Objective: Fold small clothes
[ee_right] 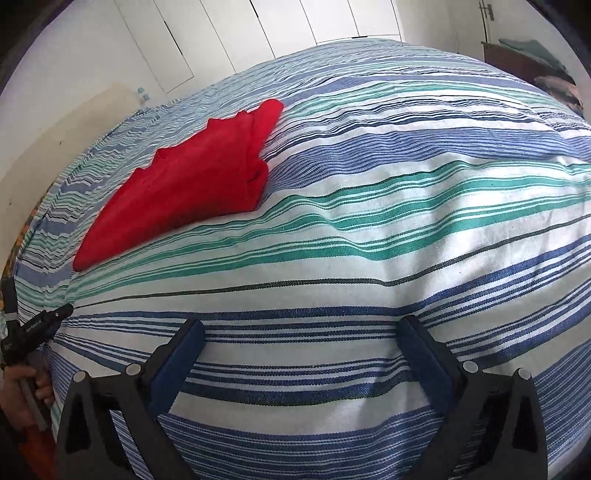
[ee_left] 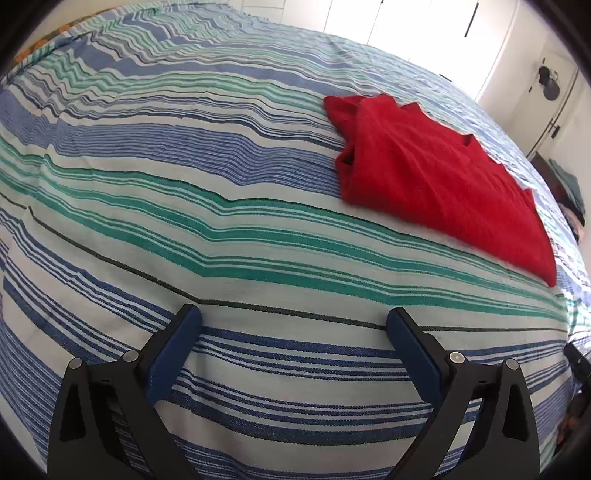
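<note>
A folded red garment [ee_left: 436, 181] lies flat on the striped bedspread [ee_left: 221, 184], up and to the right of my left gripper [ee_left: 293, 314]. That gripper hangs over bare stripes, open wide, with nothing between its blue pads. In the right wrist view the same red garment [ee_right: 192, 177] sits up and to the left on the bedspread [ee_right: 406, 184]. My right gripper [ee_right: 301, 325] is also open and empty, well short of the cloth. At that view's left edge a hand [ee_right: 37, 387] holds the left gripper's black body [ee_right: 33, 328].
White wardrobe doors [ee_right: 258, 29] stand beyond the bed's far edge. A bright window [ee_left: 406, 26] is behind the bed. A dark piece of furniture with folded cloth on it [ee_right: 517, 55] stands at the far right. A patterned sheet edge [ee_right: 22, 236] shows at the left.
</note>
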A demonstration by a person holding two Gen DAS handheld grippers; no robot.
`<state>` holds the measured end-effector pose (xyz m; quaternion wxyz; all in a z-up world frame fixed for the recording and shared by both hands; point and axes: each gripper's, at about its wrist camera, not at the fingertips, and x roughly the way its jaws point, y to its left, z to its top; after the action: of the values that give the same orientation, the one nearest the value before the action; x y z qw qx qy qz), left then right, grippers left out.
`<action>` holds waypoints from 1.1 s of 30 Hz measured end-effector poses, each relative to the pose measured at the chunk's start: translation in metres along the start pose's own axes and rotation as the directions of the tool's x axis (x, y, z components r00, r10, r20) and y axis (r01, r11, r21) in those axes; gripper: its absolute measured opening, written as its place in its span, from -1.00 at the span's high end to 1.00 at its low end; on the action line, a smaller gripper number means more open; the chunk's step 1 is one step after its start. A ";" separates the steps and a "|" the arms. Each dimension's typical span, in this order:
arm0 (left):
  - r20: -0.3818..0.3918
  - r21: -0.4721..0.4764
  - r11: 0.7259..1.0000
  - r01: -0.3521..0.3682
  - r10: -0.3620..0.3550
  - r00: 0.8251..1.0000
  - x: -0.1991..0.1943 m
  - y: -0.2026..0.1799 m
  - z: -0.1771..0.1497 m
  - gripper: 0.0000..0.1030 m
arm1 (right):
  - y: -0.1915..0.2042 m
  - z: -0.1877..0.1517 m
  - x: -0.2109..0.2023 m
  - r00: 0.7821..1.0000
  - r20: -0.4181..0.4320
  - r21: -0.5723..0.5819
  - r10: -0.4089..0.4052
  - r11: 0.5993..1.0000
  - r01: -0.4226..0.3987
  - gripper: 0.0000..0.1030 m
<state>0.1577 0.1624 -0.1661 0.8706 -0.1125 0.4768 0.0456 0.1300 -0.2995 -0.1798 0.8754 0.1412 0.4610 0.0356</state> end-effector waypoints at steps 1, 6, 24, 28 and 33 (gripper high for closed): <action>0.001 0.006 1.000 -0.004 0.004 1.000 0.001 -0.001 0.000 -0.97 | 0.001 0.000 0.001 1.000 0.001 0.001 0.002 1.000 -0.002 -1.00; 0.004 0.021 1.000 -0.023 0.022 1.000 0.002 -0.005 -0.002 -0.98 | -0.001 0.002 -0.001 1.000 0.004 -0.004 -0.003 1.000 0.003 -1.00; -0.029 0.031 0.997 -0.067 0.068 0.997 -0.008 -0.013 0.015 -0.80 | -0.001 0.002 -0.001 1.000 0.011 -0.016 -0.013 1.000 0.014 -1.00; 0.055 -0.094 0.989 0.118 -0.113 0.992 -0.034 -0.001 0.058 -0.74 | -0.001 0.002 0.000 1.000 0.011 -0.019 -0.017 1.000 0.017 -1.00; 0.024 -0.166 0.943 0.289 -0.289 0.957 -0.015 0.000 0.124 -0.77 | -0.003 0.003 0.000 1.000 0.010 -0.019 -0.015 1.000 0.015 -1.00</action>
<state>0.2511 0.1929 -0.0892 0.8550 -0.2541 0.4501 -0.0425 0.1323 -0.3025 -0.1789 0.8793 0.1294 0.4572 0.0327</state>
